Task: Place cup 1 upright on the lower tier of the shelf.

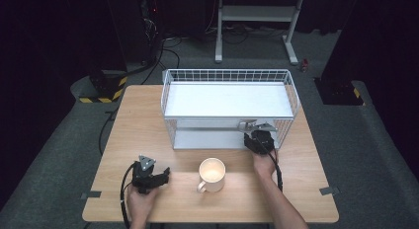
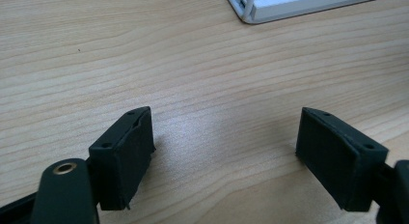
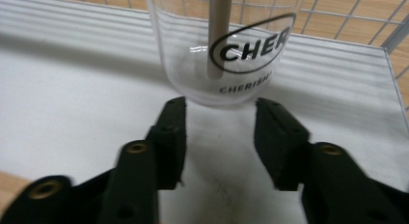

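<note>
A: What's the right gripper doing?
B: It reaches into the lower shelf of the wire rack. Its jaws are parted, empty, just short of a clear glass standing on the white shelf.

A: Any writing on the glass?
B: Yes. A black oval holds "CHER", cut off at the edge, and under it smaller letters read "CHERISH". A pale stick stands upright inside.

A: And the left gripper?
B: Low over the table, near left, jaws wide apart, holding nothing.

A: What sits between them?
B: A cream mug, near the front edge, handle toward the near left.
</note>
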Demonstrator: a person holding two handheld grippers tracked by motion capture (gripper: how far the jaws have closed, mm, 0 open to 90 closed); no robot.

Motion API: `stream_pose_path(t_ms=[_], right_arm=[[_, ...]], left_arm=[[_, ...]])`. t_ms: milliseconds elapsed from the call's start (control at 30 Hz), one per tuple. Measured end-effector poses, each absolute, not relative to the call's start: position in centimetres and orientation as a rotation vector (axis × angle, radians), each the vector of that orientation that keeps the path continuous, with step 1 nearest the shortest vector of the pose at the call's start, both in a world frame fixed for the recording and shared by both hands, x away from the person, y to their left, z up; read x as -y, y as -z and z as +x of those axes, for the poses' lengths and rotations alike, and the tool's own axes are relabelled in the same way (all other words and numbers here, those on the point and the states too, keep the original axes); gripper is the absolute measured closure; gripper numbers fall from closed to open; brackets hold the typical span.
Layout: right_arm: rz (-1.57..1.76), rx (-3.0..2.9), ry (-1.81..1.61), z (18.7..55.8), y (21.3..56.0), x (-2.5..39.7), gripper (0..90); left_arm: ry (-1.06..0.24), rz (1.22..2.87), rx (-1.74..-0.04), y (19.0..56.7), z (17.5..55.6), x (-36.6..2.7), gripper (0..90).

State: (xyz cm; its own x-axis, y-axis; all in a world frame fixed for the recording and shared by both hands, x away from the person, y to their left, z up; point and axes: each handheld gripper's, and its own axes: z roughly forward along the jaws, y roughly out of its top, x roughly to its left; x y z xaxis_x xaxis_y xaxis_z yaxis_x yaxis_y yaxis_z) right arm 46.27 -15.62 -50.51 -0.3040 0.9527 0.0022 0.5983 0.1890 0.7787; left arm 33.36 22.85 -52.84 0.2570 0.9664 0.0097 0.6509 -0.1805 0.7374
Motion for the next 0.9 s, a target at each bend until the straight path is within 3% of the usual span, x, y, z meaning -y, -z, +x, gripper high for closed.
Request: stream_pose_path(t_ms=[267,900], right_arm=[[1.387,-2.026,-1.046,45.2,49.4,16.3,43.8],[1.351,-2.034,-1.157,43.3,47.9,17.7,38.7]], left_arm=[[-0.655,1.908,-1.468,52.9,33.4,-22.8,21.3],[-0.657,1.902,-1.47,52.9,33.4,-22.8,21.3]])
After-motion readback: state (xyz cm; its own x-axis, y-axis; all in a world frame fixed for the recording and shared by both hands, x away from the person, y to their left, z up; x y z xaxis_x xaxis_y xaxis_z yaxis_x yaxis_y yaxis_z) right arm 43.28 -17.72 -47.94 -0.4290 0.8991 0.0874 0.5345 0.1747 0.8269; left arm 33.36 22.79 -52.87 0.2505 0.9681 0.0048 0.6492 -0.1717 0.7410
